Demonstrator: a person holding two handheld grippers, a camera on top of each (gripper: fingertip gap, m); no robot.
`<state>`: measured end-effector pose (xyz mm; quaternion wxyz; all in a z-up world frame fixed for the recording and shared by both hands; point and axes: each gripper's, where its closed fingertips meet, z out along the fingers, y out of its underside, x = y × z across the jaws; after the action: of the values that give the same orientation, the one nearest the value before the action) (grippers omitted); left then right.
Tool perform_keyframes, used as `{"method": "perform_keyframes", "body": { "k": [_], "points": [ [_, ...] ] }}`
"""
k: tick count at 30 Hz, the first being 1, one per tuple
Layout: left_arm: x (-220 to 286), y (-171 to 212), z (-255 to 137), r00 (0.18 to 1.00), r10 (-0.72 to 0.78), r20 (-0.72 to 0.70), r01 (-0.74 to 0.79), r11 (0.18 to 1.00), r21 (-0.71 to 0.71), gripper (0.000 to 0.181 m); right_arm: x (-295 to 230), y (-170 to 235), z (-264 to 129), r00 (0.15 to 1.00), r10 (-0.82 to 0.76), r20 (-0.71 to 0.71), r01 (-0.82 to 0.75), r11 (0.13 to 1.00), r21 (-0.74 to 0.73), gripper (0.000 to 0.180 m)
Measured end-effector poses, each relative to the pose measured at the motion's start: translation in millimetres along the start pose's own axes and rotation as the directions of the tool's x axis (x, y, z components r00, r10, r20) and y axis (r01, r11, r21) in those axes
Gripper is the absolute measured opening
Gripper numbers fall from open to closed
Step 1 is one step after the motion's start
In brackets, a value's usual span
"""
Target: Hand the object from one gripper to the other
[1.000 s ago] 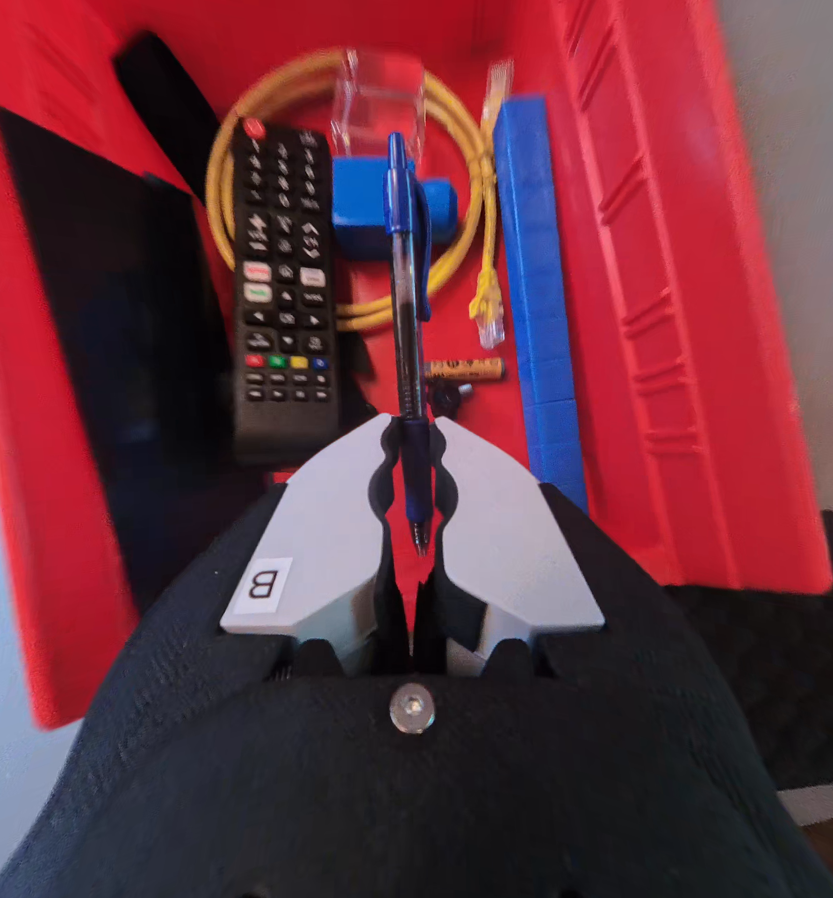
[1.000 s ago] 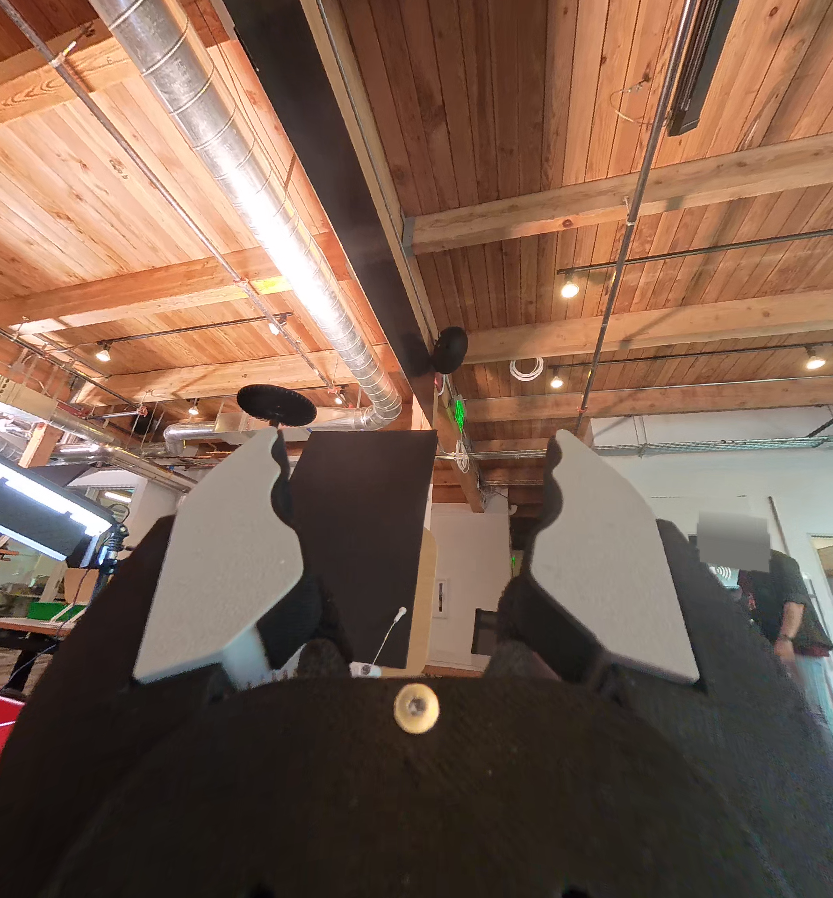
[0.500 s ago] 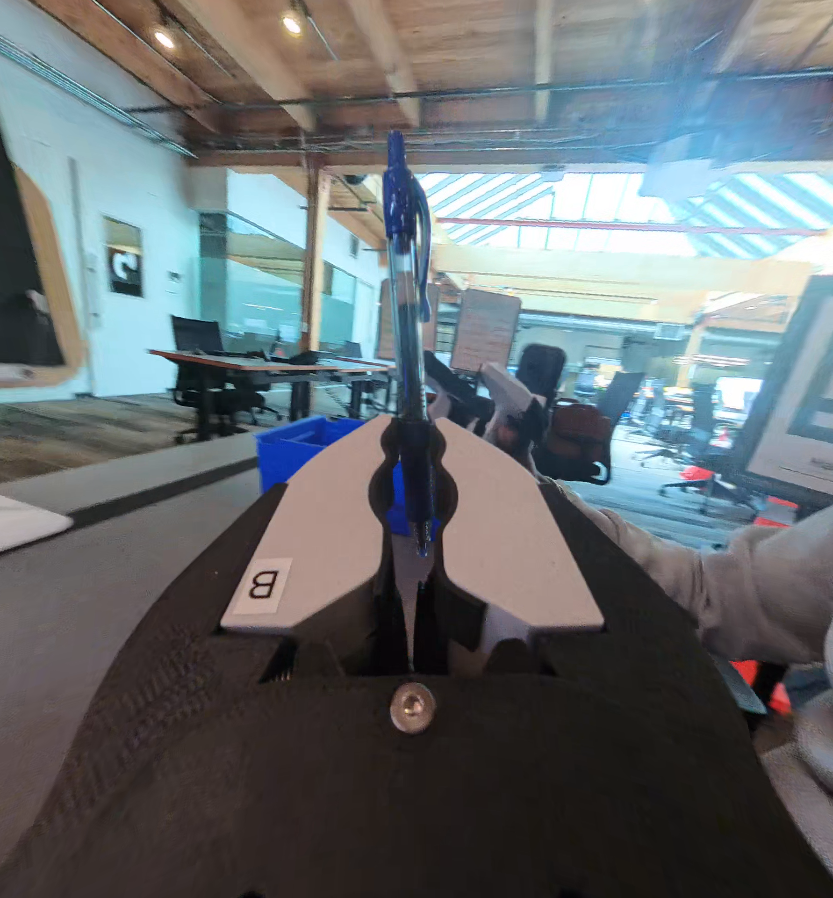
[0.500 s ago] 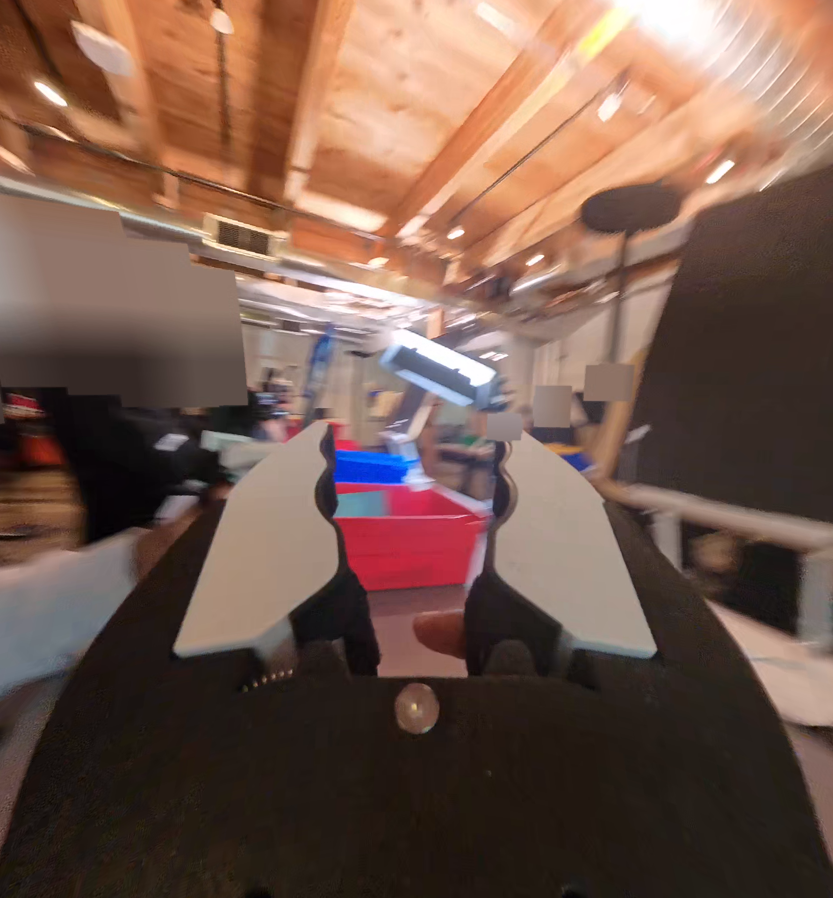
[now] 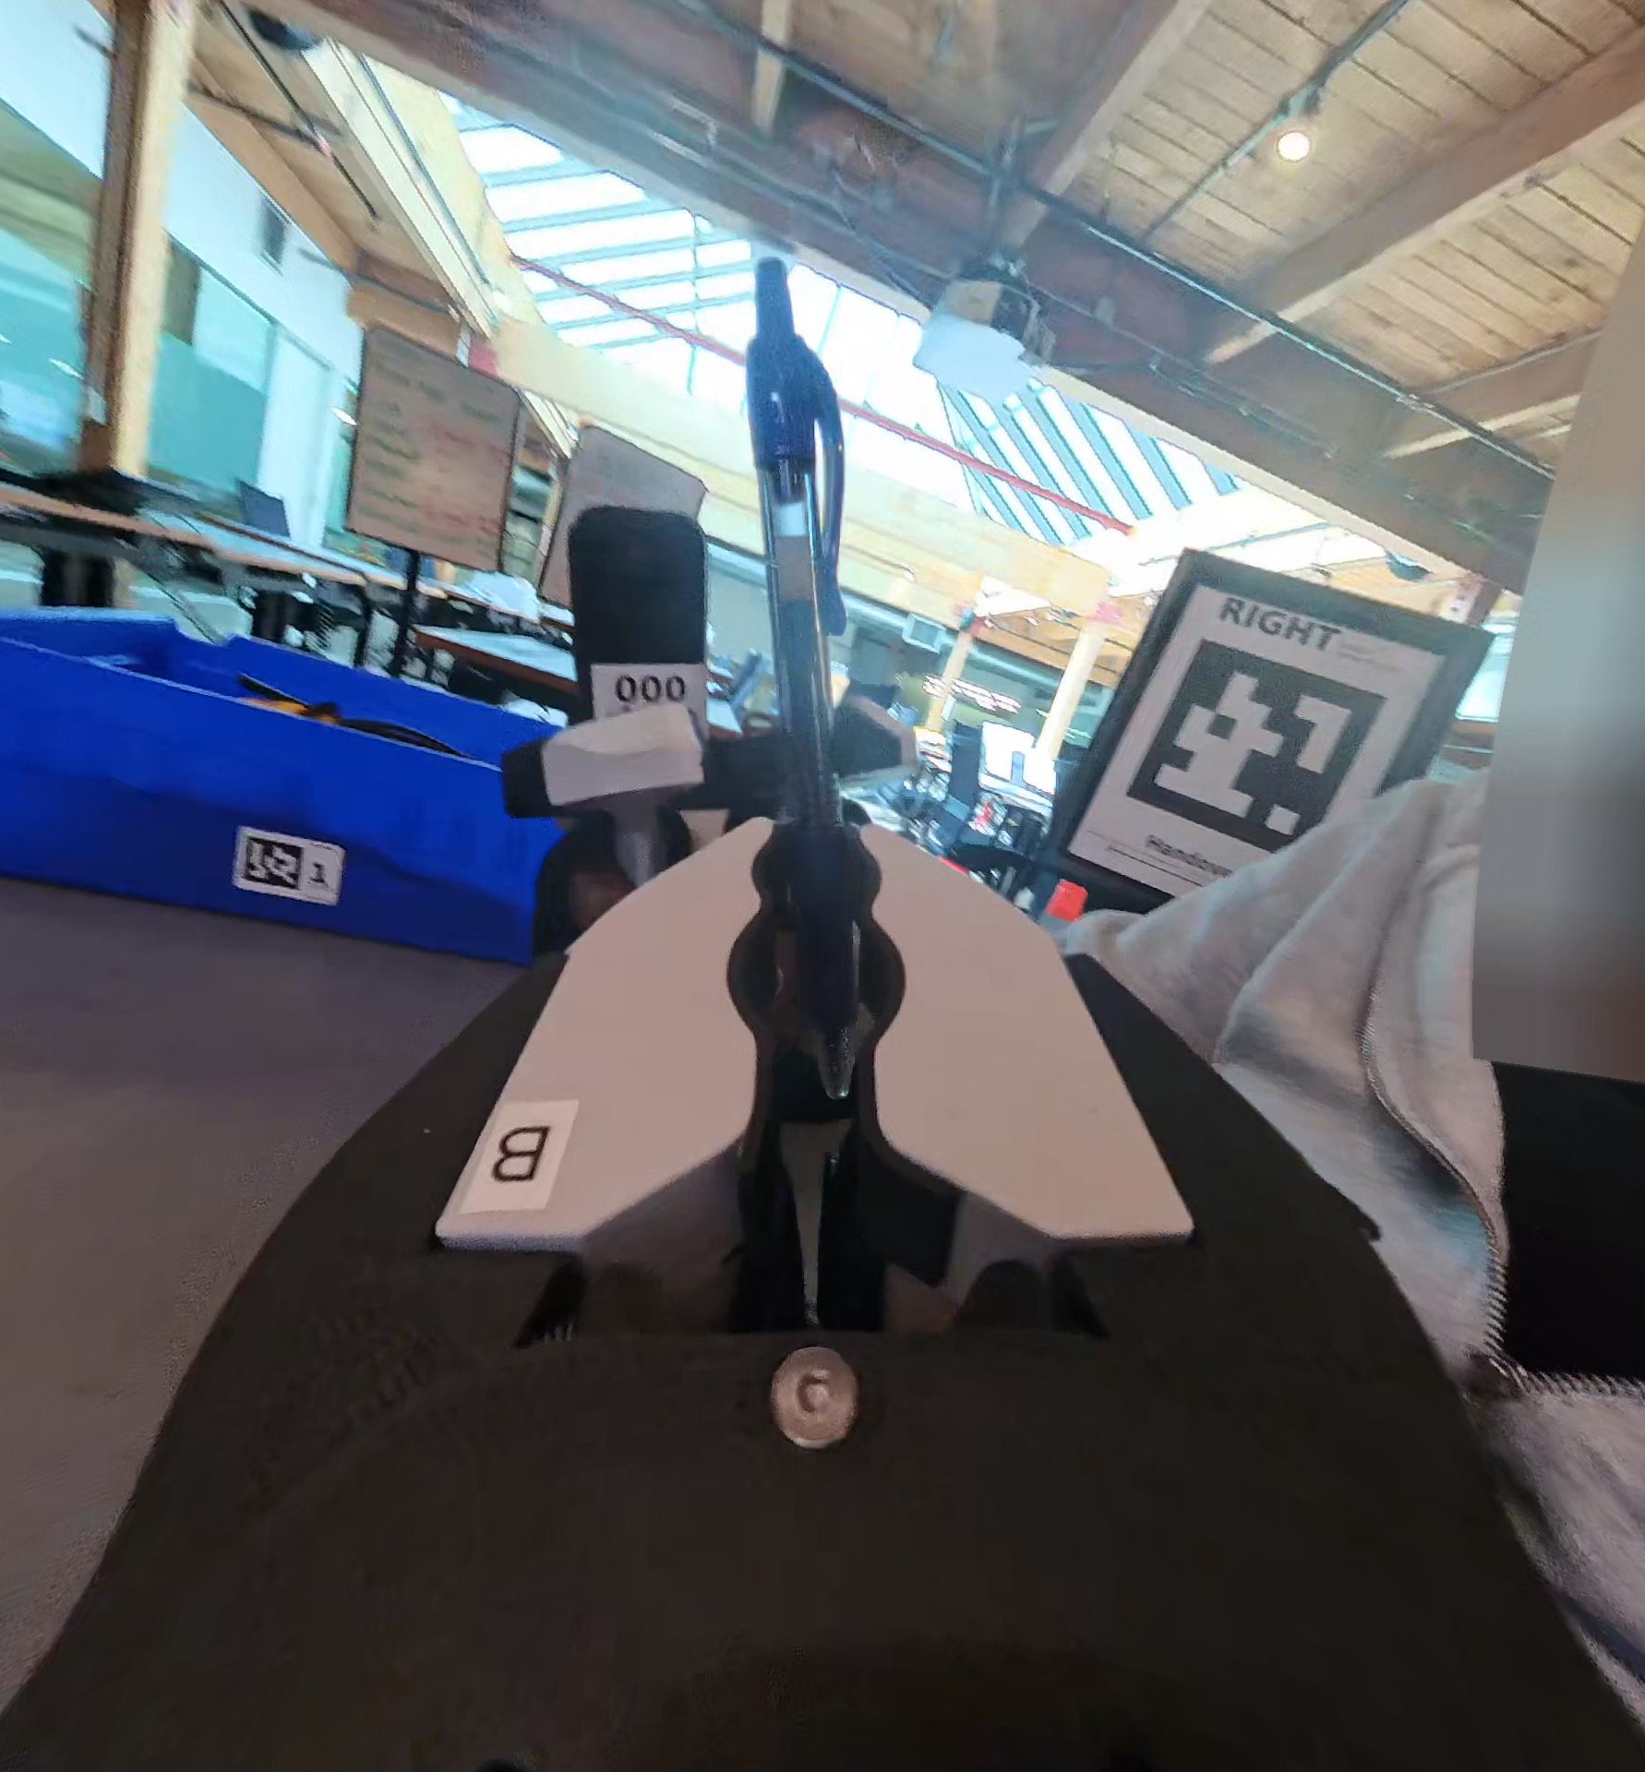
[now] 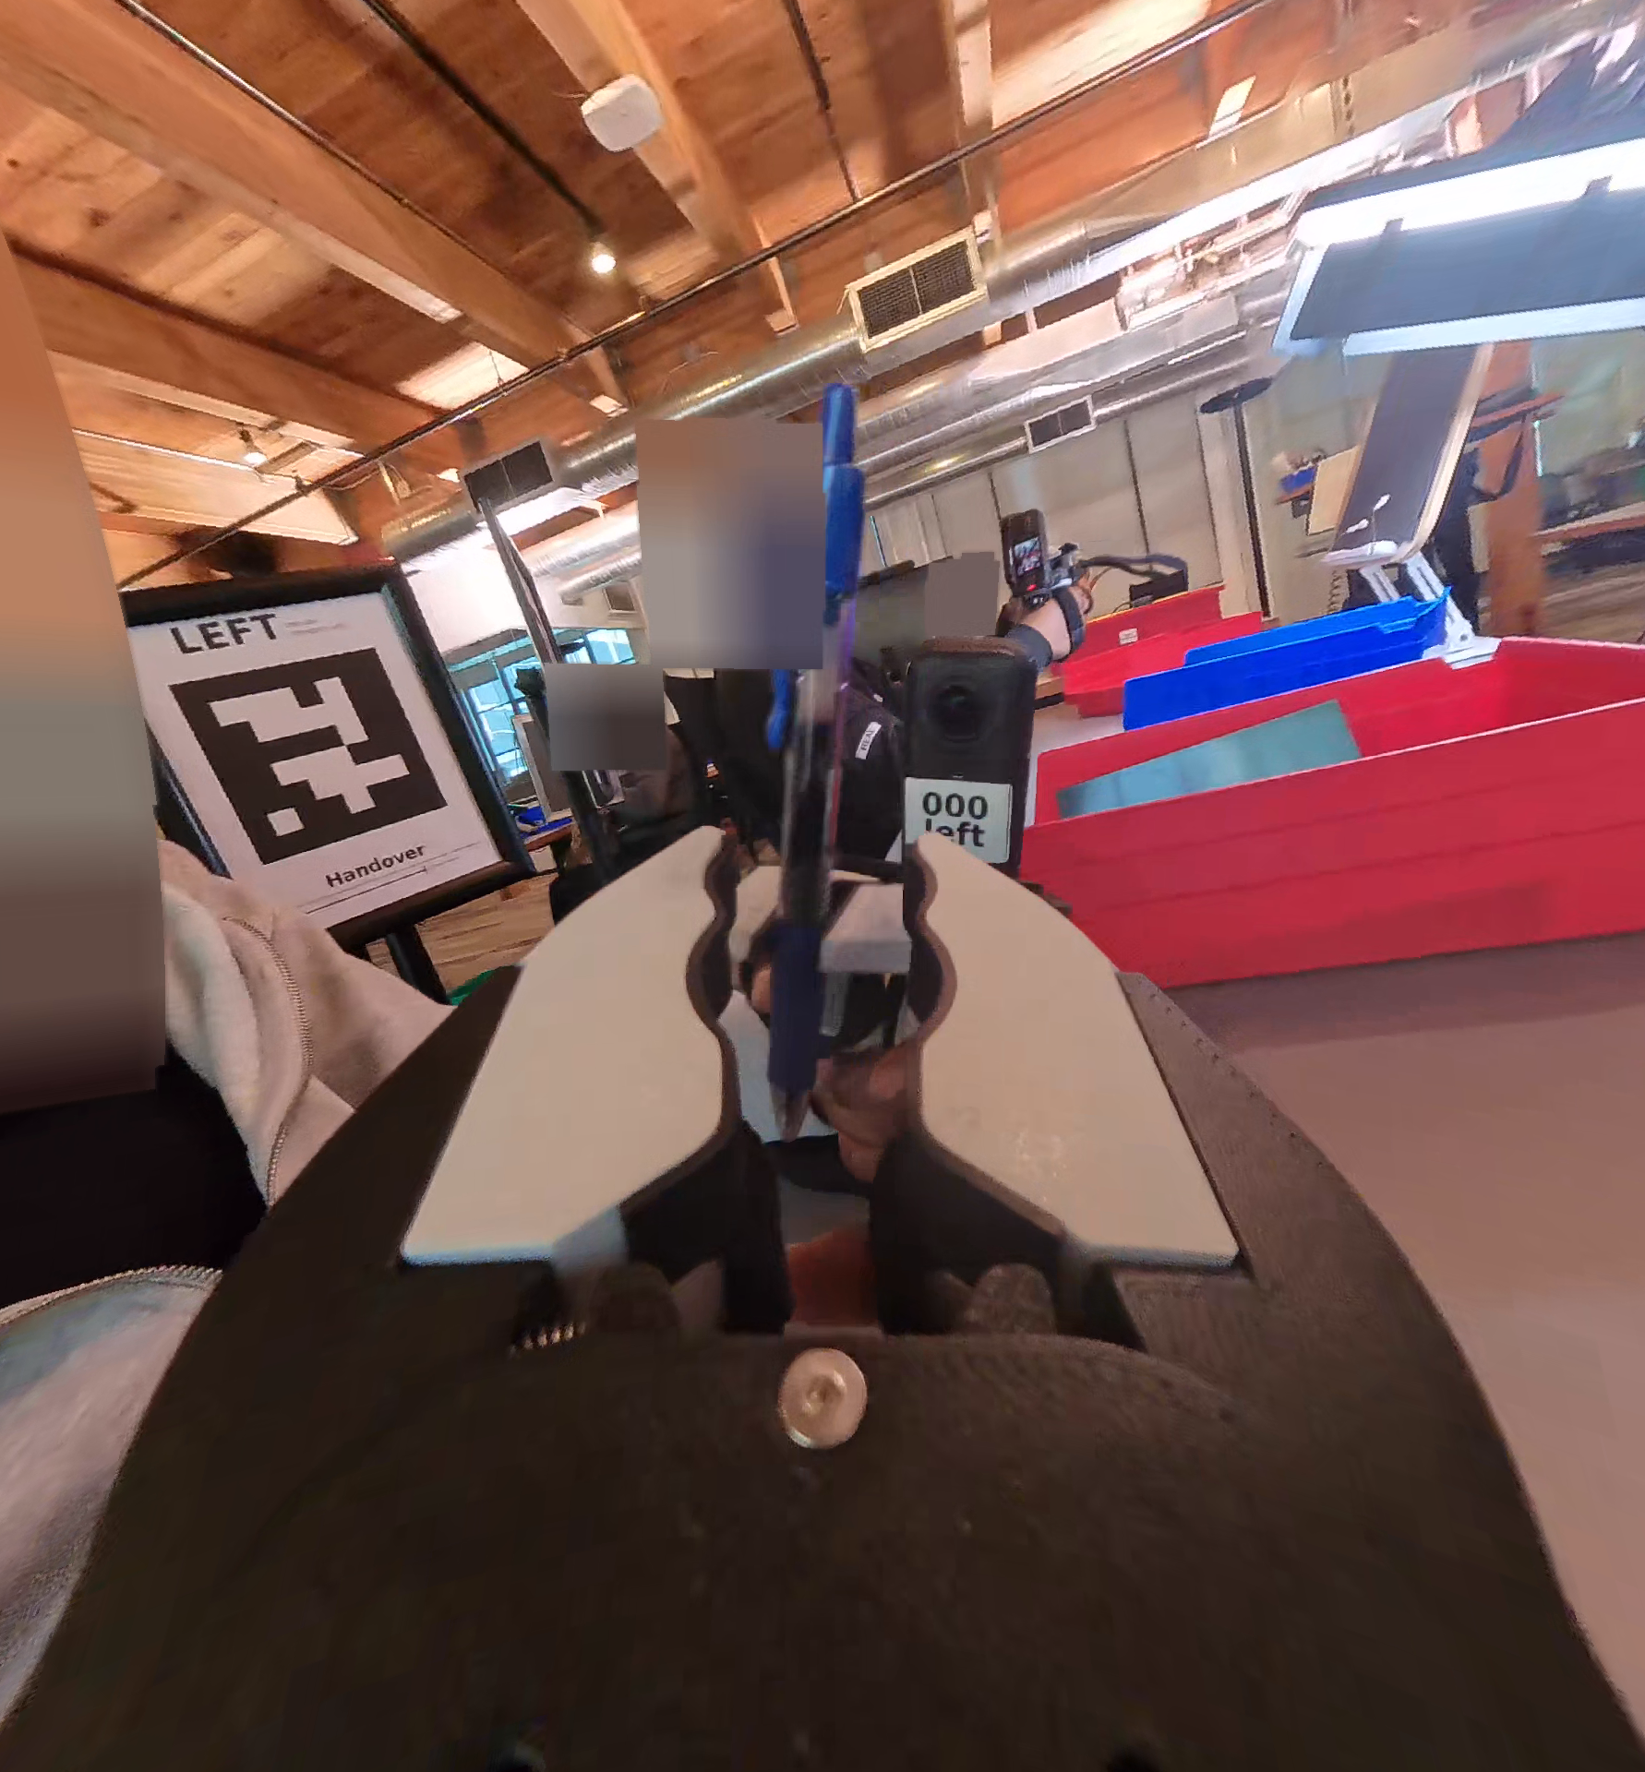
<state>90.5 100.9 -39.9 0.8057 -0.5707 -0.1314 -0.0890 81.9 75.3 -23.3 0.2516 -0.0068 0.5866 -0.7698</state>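
A blue pen (image 5: pixel 795 575) stands upright, pinched at its grip end by my left gripper (image 5: pixel 809 834), which is shut on it. My right gripper (image 6: pixel 819 849) is open. Its two grey fingers (image 6: pixel 627 1007) stand on either side of the pen (image 6: pixel 795 997), with a gap on each side. In the right wrist view the left gripper (image 6: pixel 862 935) faces me from just behind the pen. In the left wrist view the right gripper (image 5: pixel 627 767) shows just behind and left of the pen, turned sideways.
A blue bin (image 5: pixel 128 767) sits on the grey table (image 5: pixel 176 1103) to the left. A red bin (image 6: pixel 1375 863) sits at the right of the right wrist view. Framed marker boards (image 5: pixel 1260 729) (image 6: pixel 310 748) stand behind. A person's grey sleeve (image 5: pixel 1327 959) is close. Left and right tips are no more than a few centimetres apart.
My left gripper lifted the pen out of the red bin and turned to face the right gripper. The right gripper swung down from the ceiling view and its open fingers now straddle the pen.
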Motion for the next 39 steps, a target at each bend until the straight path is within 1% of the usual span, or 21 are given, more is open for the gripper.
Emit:
{"method": "perform_keyframes", "body": {
  "k": [3, 5, 6, 7, 10, 11, 13, 15, 17, 19, 21, 22, 24, 27, 29, 31, 33, 34, 35, 36, 39],
  "points": [
    [-1, 11, 4, 1.0, 0.027, 0.013, -0.026, 0.997, -0.068, 0.013, -4, 5, 3, 0.999, 0.004, 0.033, -0.004, 1.0, -0.017, 0.011],
    [-4, 11, 4, 0.997, 0.062, 0.046, -0.059, 0.996, -0.072, 0.015, -5, 7, 3, 1.0, -0.007, 0.024, 0.008, 0.999, -0.044, 0.01],
    [-9, 10, 3, 0.991, 0.099, 0.089, -0.093, 0.993, -0.076, 0.017, -1, 6, 3, 0.999, -0.031, -0.012, 0.03, 0.999, -0.045, 0.01],
    [-15, 10, 2, 0.978, 0.149, 0.143, -0.137, 0.986, -0.092, 0.025, 5, 4, 2, 0.996, -0.062, -0.063, 0.06, 0.997, -0.039, 0.01],
    [-34, 11, -2, 0.886, 0.35, 0.304, -0.305, 0.934, -0.185, 0.037, 24, -1, -2, 0.956, -0.161, -0.247, 0.16, 0.987, -0.023, 0.01],
    [-38, 10, -3, 0.846, 0.408, 0.343, -0.353, 0.911, -0.214, 0.036, 28, -2, -2, 0.938, -0.193, -0.288, 0.195, 0.981, -0.021, 0.01],
    [-42, 8, -5, 0.79, 0.48, 0.383, -0.415, 0.877, -0.243, 0.016, 30, -1, -1, 0.918, -0.228, -0.326, 0.232, 0.972, -0.026, 0.01],
    [-42, 9, -5, 0.79, 0.481, 0.38, -0.414, 0.876, -0.247, 0.013, 31, -1, 0, 0.905, -0.244, -0.349, 0.248, 0.968, -0.033, 0.01],
    [-31, 7, -3, 0.863, 0.403, 0.305, -0.363, 0.914, -0.179, 0.012, 23, -2, 2, 0.918, -0.259, -0.3, 0.264, 0.964, -0.026, 0.01],
    [-6, 9, 3, 0.962, 0.248, 0.116, -0.237, 0.966, -0.1, 0.011, 7, -4, 5, 0.962, -0.211, -0.172, 0.215, 0.977, 0.003, 0.022],
    [11, 11, 6, 0.991, 0.133, -0.021, -0.134, 0.988, -0.073, 0.012, -10, 0, 7, 0.995, -0.096, -0.013, 0.096, 0.995, -0.008, 0.03],
    [16, 12, 6, 0.992, 0.107, -0.059, -0.112, 0.991, -0.079, 0.012, -18, 3, 7, 0.997, -0.046, 0.06, 0.048, 0.999, -0.026, 0.029],
    [19, 18, 8, 0.992, 0.097, -0.083, -0.106, 0.989, -0.107, 0.012, -29, 9, 8, 0.989, -0.023, 0.145, 0.031, 0.998, -0.055, 0.013],
    [15, 23, 9, 0.989, 0.143, -0.046, -0.148, 0.98, -0.135, 0.012, -28, 18, 11, 0.989, -0.089, 0.122, 0.102, 0.989, -0.11, 0.01],
    [1, 21, 9, 0.978, 0.203, 0.05, -0.194, 0.971, -0.141, 0.026, -20, 16, 11, 0.987, -0.153, 0.052, 0.158, 0.982, -0.108, 0.01],
    [-14, 21, 7, 0.941, 0.299, 0.16, -0.269, 0.946, -0.181, 0.037, -7, 10, 9, 0.975, -0.216, -0.062, 0.211, 0.974, -0.078, 0.011],
    [-27, 19, 4, 0.871, 0.418, 0.258, -0.366, 0.902, -0.229, 0.039, 6, 3, 7, 0.948, -0.265, -0.176, 0.261, 0.964, -0.044, 0.01],
    [-32, 18, 2, 0.832, 0.47, 0.294, -0.407, 0.878, -0.252, 0.035, 10, 1, 6, 0.935, -0.278, -0.218, 0.279, 0.96, -0.03, 0.01],
    [-33, 17, 1, 0.808, 0.506, 0.303, -0.44, 0.859, -0.262, 0.019, 13, 0, 5, 0.927, -0.284, -0.246, 0.287, 0.958, -0.024, 0.01],
    [-31, 16, 1, 0.806, 0.512, 0.295, -0.448, 0.855, -0.26, 0.013, 15, -1, 4, 0.921, -0.286, -0.263, 0.291, 0.956, -0.021, 0.01],
    [-20, 15, 3, 0.894, 0.392, 0.216, -0.355, 0.915, -0.191, 0.011, 7, -2, 6, 0.934, -0.286, -0.213, 0.289, 0.957, -0.018, 0.01]
  ]
}}
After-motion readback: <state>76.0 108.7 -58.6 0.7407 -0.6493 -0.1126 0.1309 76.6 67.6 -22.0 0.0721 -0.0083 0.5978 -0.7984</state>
